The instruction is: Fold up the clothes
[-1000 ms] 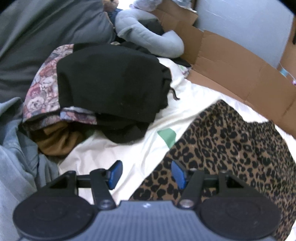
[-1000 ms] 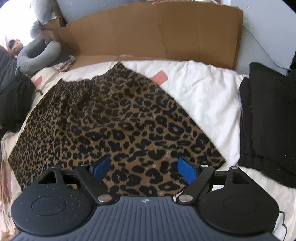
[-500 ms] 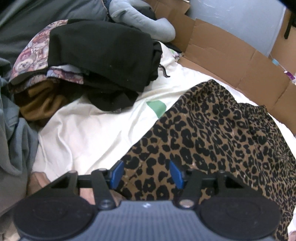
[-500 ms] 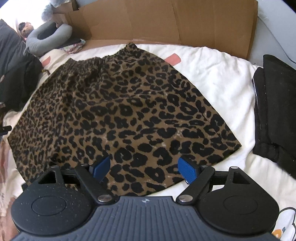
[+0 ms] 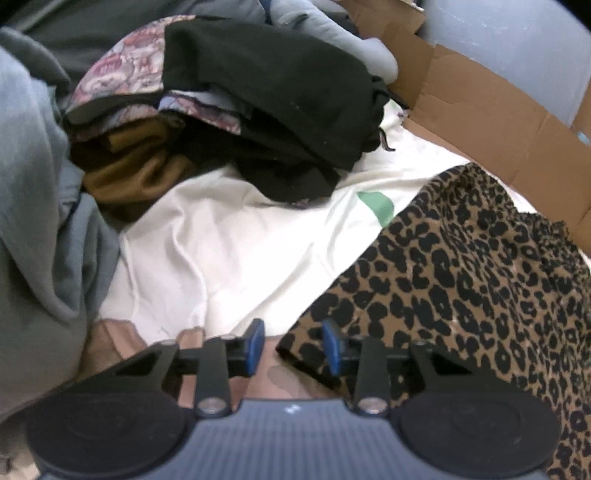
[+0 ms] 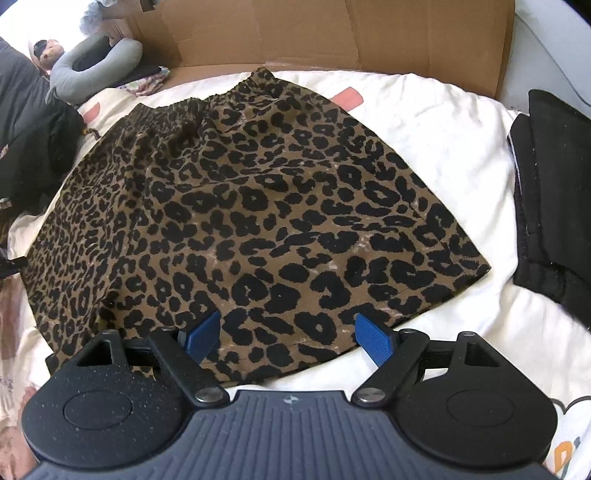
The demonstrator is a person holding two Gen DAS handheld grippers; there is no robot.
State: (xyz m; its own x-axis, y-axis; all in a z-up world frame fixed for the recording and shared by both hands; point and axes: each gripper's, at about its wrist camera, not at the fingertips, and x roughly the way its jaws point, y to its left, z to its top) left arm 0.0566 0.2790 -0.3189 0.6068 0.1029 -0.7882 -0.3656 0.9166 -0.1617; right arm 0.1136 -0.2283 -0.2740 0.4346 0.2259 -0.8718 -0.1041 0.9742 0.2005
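Leopard-print skirt (image 6: 251, 221) lies spread flat on the white bedsheet (image 6: 424, 122), elastic waistband at the far edge by the cardboard panel (image 6: 332, 33), hem toward the viewer.

Left gripper (image 5: 291, 345): fingers are closing. The near left corner of the skirt (image 5: 461, 280) sits just inside the right-hand blue pad; the rest of the gap shows bare sheet and what looks like a printed patch. Pads do not yet press the cloth — the corner is between them, not pinched.

Right gripper (image 6: 291, 332): fingers spread wide, hovering over the hem near its middle. Fabric shows in the gap, nothing held. The hem's right corner lies well off to the right of these fingers.

Key relation: the hem runs left to right across both views, and each gripper points down at it from the near side. The left gripper is the one at a corner; the right is over the hem, not yet at its corner. Judgement: the coming move is a pinch at the hem and a carry toward the waistband, which turns on the left pads catching both layers at the corner.

Off to the sides: pile of unfolded clothes (image 5: 221, 110) at left, folded black garment (image 6: 554, 192) at right, grey neck pillow (image 6: 92, 62) at the back.

Writing — none legible; the sheet carries only coloured printed shapes.
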